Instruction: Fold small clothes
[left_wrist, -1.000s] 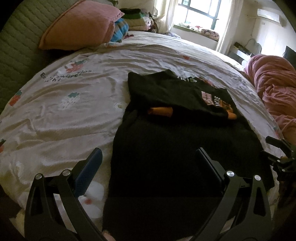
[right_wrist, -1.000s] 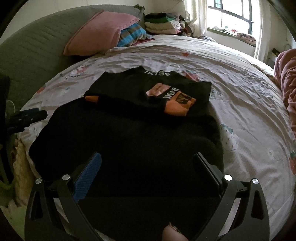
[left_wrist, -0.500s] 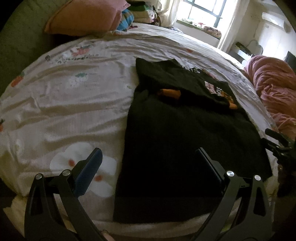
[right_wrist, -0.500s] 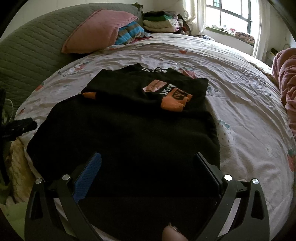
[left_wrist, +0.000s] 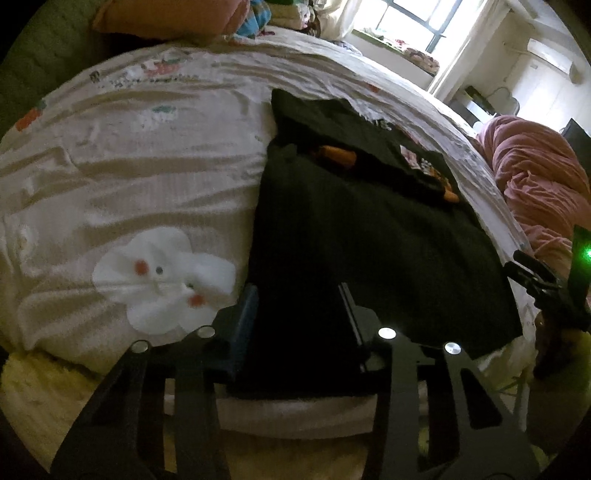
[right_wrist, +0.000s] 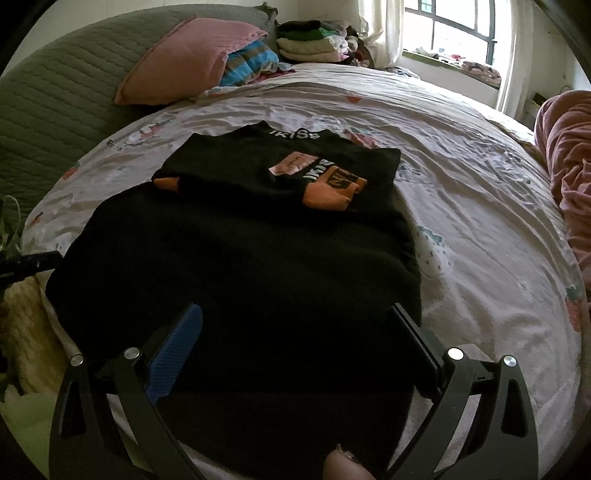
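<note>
The left claw (left_wrist: 299, 325) is closing on the near left corner of the black garment (left_wrist: 369, 251); the hem fabric sits between its jaws, but the frames do not confirm that the pads have clamped it yet. The right claw (right_wrist: 295, 350) stands wide open above the near hem on the opposite side, with dark fabric below the gap and nothing gripped. This pairing suggests one claw per hem corner, so that the lower edge can be lifted evenly and carried toward the collar.

The black garment lies flat on the bed, hem toward the person, collar lettering at the far end. Both sleeves are already turned inward across the chest, with the orange cuffs (right_wrist: 328, 192) resting on the body panel. This placement narrows the piece to a rectangle, so the remaining fold is judged to run lengthwise.

The patterned bedsheet (left_wrist: 129, 177) serves as the working surface; the garment hem lies close to the near edge of the bed, which gives the claws access from below.

Beyond the garment, a pink pillow (right_wrist: 188, 62) leans on the green headboard (right_wrist: 51, 96). A stack of folded clothes (right_wrist: 314, 40) sits beside it, presumably finished pieces kept clear of the work area. A pink blanket (left_wrist: 539, 173) is heaped at the right.
</note>
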